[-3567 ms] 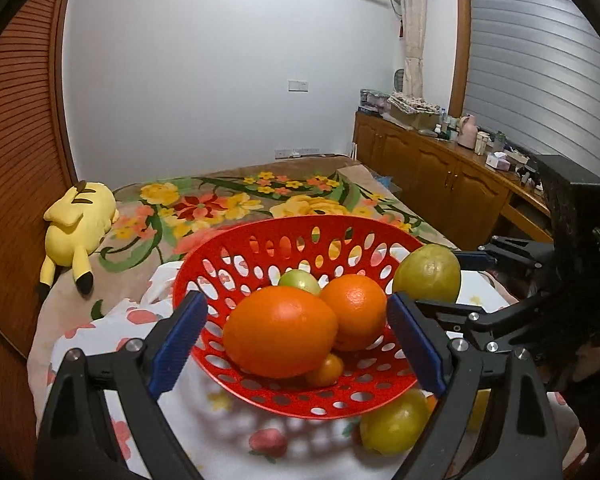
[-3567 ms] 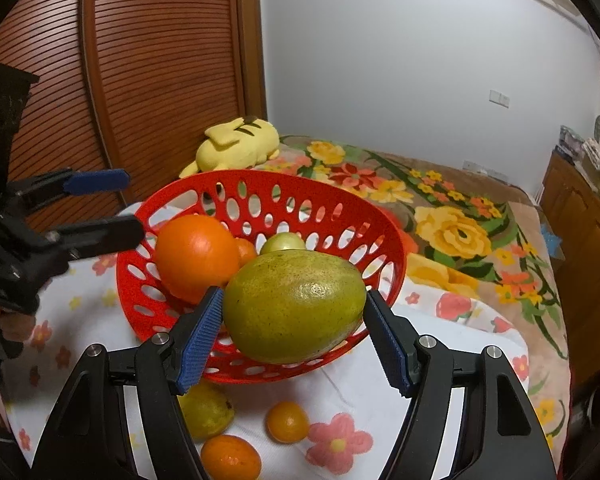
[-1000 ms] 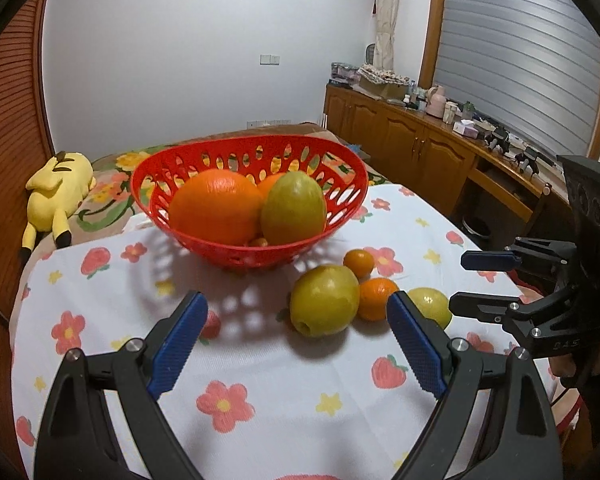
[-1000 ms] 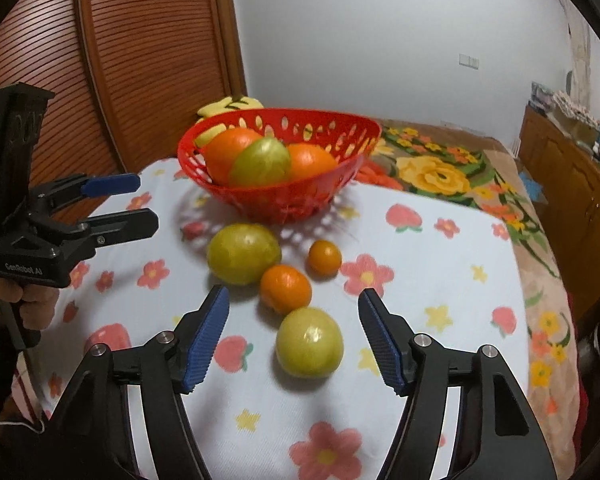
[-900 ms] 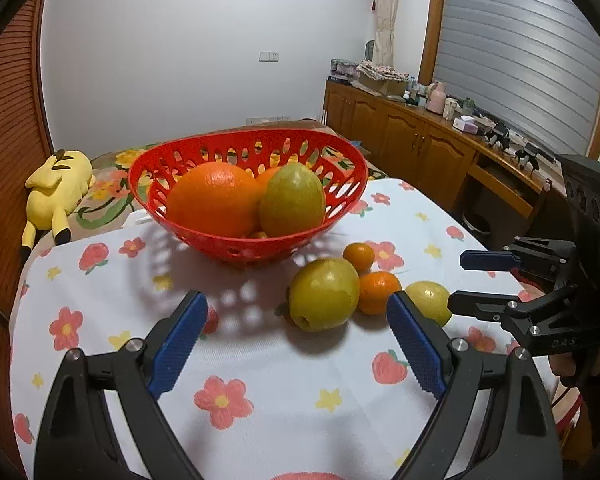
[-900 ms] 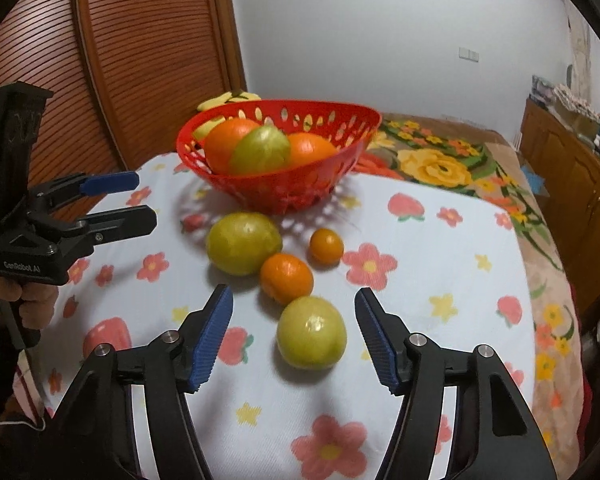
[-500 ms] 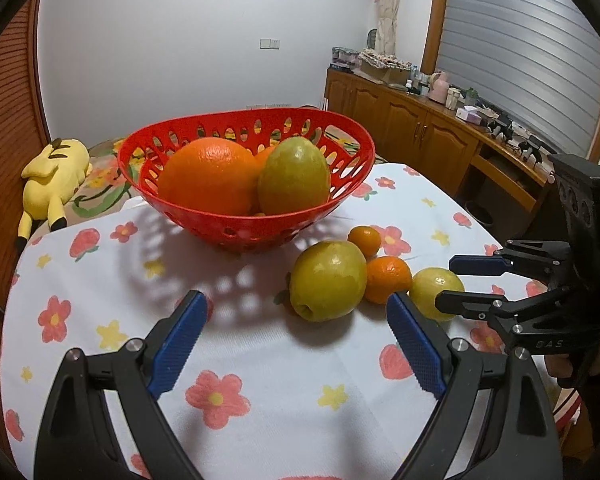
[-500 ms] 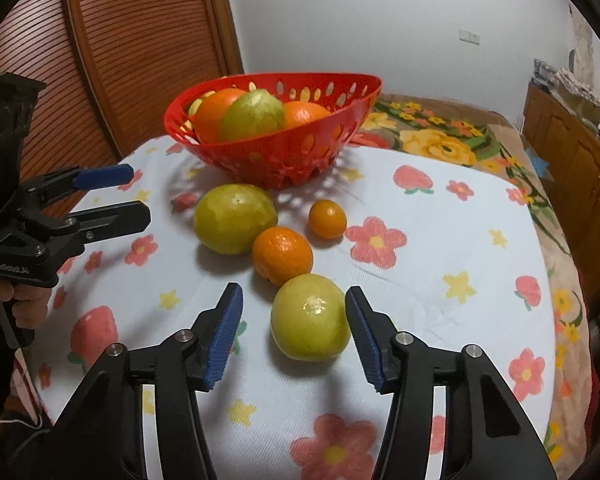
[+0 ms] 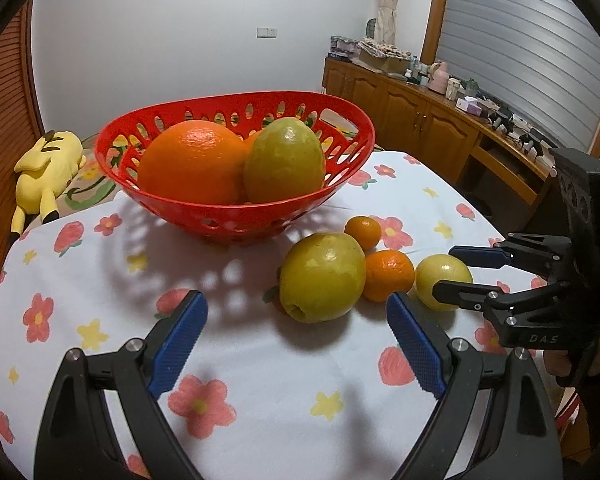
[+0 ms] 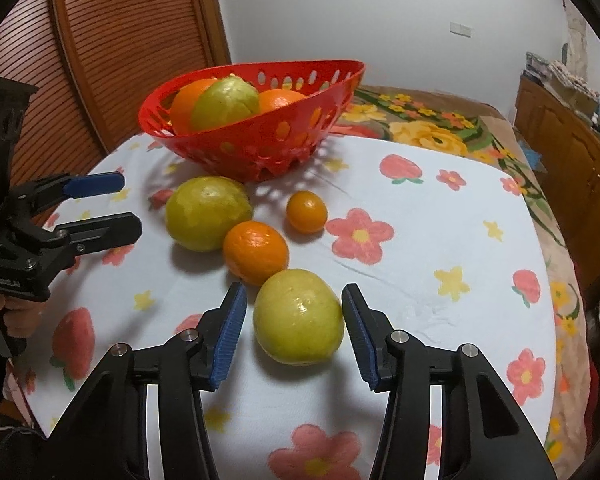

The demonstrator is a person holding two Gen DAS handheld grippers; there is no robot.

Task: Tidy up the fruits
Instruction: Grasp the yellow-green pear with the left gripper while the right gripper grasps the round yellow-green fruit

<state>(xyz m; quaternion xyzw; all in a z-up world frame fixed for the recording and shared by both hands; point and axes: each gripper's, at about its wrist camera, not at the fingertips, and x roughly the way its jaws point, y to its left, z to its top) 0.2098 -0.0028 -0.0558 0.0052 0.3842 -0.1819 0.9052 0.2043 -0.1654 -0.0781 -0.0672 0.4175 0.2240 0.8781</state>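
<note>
Open tablecloth [image 10: 440, 240] right of fruits

In the red basket [image 9: 352, 142], the big orange [image 9: 188, 160] and green fruit [image 9: 284, 160] hide what lies behind them. The items on the sideboard [image 9: 420, 116] are too small to identify. The right tongs [image 9: 460, 270] partly cover a yellow fruit [image 9: 440, 276].
</note>
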